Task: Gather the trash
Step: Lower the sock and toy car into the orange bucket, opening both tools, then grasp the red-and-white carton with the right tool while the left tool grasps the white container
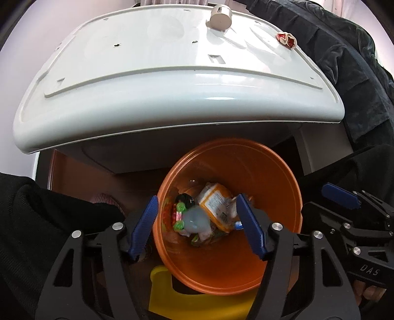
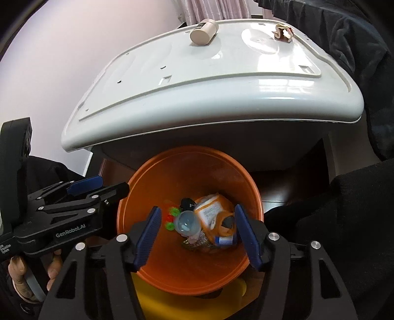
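Observation:
An orange trash bin (image 1: 278,197) (image 2: 152,182) stands on the floor below the table edge. Inside lie an orange packet (image 1: 216,201) (image 2: 211,209), a pale blue cup (image 1: 197,219) (image 2: 186,222), green and red wrappers (image 1: 178,214) (image 2: 171,217) and other scraps. My left gripper (image 1: 198,221) is open and empty, held over the bin mouth; it also shows in the right wrist view (image 2: 85,183). My right gripper (image 2: 197,231) is open and empty over the bin; it shows at the right in the left wrist view (image 1: 341,195). A red-and-white crumpled wrapper (image 1: 287,39) (image 2: 283,32) lies on the white table's far right.
The white plastic table (image 1: 147,81) (image 2: 197,81) overhangs the bin. A beige cylindrical container (image 1: 220,18) (image 2: 203,30) rests on its far side. A yellow object (image 1: 172,295) (image 2: 172,305) sits on the floor beside the bin. Dark fabric (image 1: 344,61) hangs at the right.

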Motion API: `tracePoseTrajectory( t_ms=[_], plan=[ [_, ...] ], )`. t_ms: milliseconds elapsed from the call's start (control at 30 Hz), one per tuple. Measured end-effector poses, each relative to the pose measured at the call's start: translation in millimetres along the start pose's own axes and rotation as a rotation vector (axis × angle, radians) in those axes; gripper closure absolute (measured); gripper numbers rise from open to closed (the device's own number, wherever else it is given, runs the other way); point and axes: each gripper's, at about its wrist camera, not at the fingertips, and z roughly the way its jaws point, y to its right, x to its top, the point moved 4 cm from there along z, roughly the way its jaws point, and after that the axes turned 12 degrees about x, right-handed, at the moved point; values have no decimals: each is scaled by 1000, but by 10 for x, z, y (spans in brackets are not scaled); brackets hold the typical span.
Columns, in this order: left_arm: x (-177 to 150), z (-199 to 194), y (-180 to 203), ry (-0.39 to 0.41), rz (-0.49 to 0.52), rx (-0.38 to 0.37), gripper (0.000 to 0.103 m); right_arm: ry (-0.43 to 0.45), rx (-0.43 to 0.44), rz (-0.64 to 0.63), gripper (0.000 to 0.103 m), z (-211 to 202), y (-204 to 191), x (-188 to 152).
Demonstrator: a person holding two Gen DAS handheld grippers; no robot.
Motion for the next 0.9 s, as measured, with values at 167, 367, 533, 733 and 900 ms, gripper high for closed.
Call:
tracePoseTrajectory(
  t_ms=[167, 367, 533, 733, 900],
  plan=[
    [11, -54, -4, 24, 0, 7, 38, 20, 6, 5, 40, -69, 2, 11],
    [173, -346, -123, 135, -25, 28, 38, 59, 56, 33, 38, -234, 42, 293],
    [571, -692, -230, 314, -28, 56, 24, 164, 22, 31, 27, -486, 352, 1126],
    [1058, -570, -284, 391, -57, 91, 21, 243, -131, 71, 23, -412, 989, 2366],
    [1121, -383, -358, 384, -97, 94, 21, 237, -155, 210, 22, -69, 1480, 3046]
  ],
)
